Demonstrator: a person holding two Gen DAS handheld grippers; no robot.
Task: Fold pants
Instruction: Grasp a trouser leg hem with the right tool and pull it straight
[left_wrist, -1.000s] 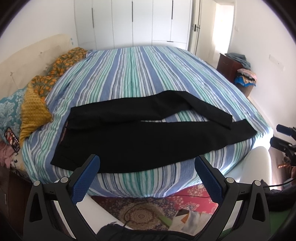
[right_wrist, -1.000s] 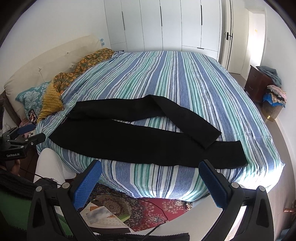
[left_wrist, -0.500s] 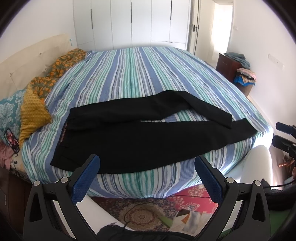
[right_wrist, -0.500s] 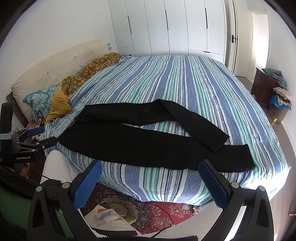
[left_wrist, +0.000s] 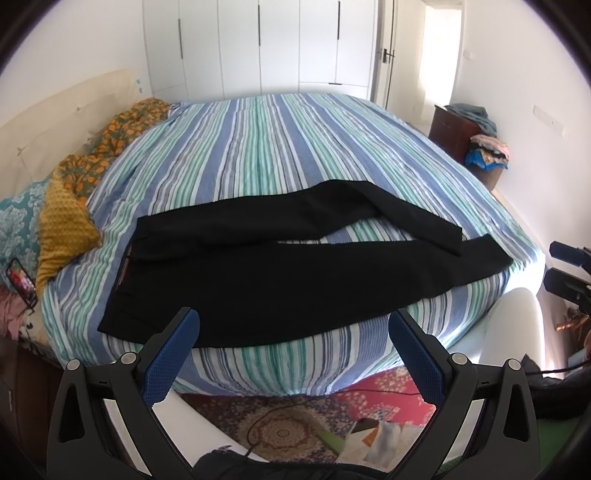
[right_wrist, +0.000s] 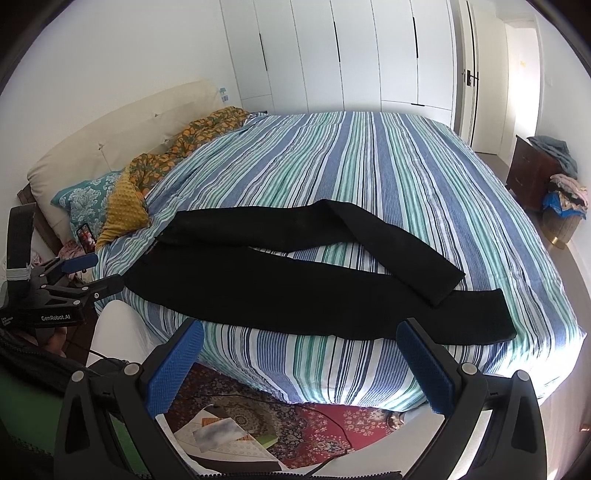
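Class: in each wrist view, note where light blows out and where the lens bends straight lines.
Left wrist view: the bright doorway is blown out, and the striped bedspread bulges. Right wrist view: the white wardrobe doors lean, and the black pants show little fabric detail.

Black left gripper with blue textured pads (left_wrist: 293, 354) level, jaws spread wide, empty. Black right gripper with blue textured pads (right_wrist: 299, 363) likewise wide apart, empty, fingers toward 12 o'clock.
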